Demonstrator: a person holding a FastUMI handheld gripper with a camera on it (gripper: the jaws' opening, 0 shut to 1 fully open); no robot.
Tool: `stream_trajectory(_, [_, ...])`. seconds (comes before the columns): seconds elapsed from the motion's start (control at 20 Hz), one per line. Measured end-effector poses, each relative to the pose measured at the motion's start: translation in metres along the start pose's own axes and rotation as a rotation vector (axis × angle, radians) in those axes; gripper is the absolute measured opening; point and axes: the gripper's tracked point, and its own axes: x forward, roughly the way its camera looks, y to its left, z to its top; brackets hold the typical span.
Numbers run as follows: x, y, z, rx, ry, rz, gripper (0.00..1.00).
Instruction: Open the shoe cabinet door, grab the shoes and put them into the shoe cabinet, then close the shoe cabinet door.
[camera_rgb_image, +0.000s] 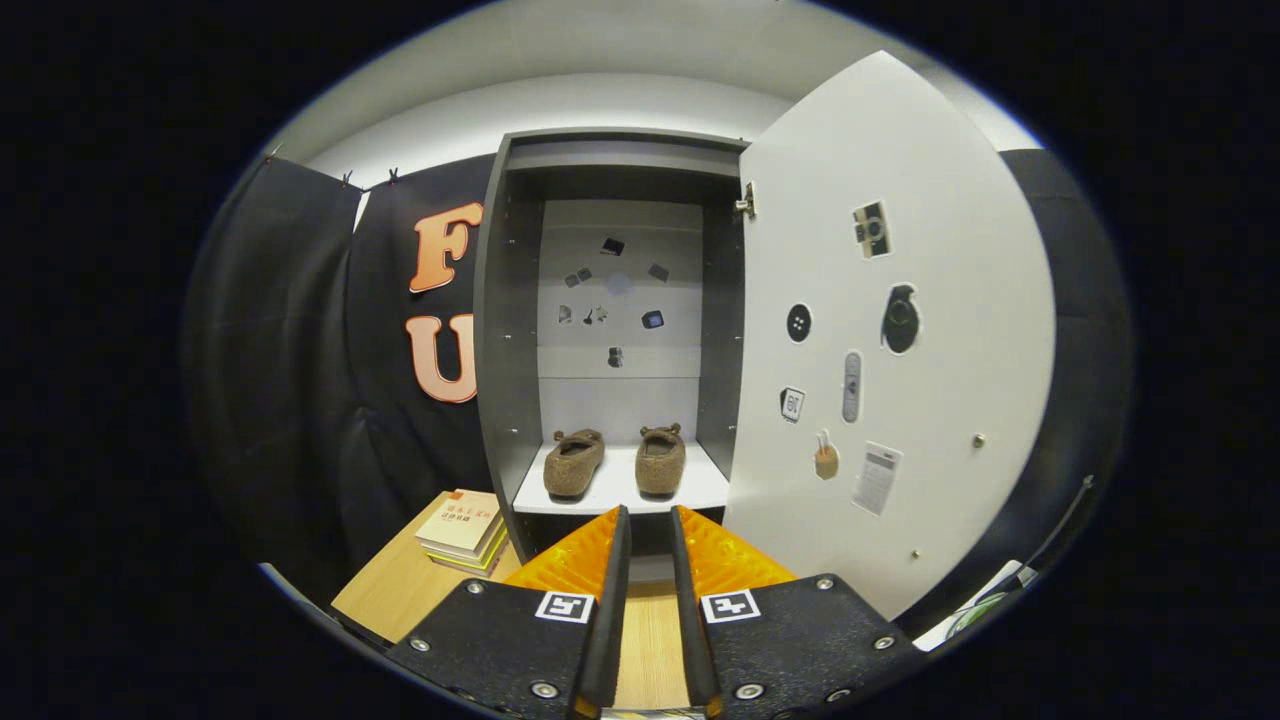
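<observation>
We see our gripper (648, 522) hanging in front of the open shoe cabinet (510, 330), its two fingers (612, 560) drawn close with only a narrow slot between them. Nothing sits in that slot; through it we see only the wooden table top (400, 590) and the cabinet's lower front edge. The fingertips touch nothing, and they stop short of the cabinet's white shelf (620, 490).

Both shoes are already inside, beyond the fingertips. They are brown fuzzy slippers, standing side by side on the shelf, with a small gap between them. The left slipper (573, 463) is turned a little, so that we look into its opening; the right slipper (660, 460) lines up nearly straight ahead of the fingers. Neither touches the cabinet's side walls.

The cabinet door (900, 330) stands swung wide on its hinge (745, 203) at the right side of the cabinet, its white face turned toward us. Several stickers (872, 230) are stuck on that face, and a few more small ones mark the pale back panel (620, 290) above the slippers.

Left of the cabinet's base, a short stack of books (463, 530) lies on the table, close against the dark side wall of the cabinet. Black cloth (290, 350) hangs behind and to the left of the cabinet.
</observation>
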Motion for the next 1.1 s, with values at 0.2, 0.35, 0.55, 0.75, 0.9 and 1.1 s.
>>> stream_trajectory(0.2, [-0.03,-0.014,-0.006,0.041,-0.003,-0.028,0.25])
stream_trajectory(0.35, [-0.05,-0.04,-0.009,0.035,-0.007,-0.073,0.26])
stream_trajectory(0.55, [-0.074,-0.086,-0.021,0.063,-0.006,-0.132,0.3])
stream_trajectory(0.75, [-0.089,-0.148,-0.033,0.104,-0.013,-0.196,0.35])
stream_trajectory(0.9, [-0.085,-0.191,-0.042,0.144,-0.014,-0.205,0.43])
stream_trajectory(1.1, [-0.057,-0.215,-0.047,0.199,-0.007,-0.119,0.53])
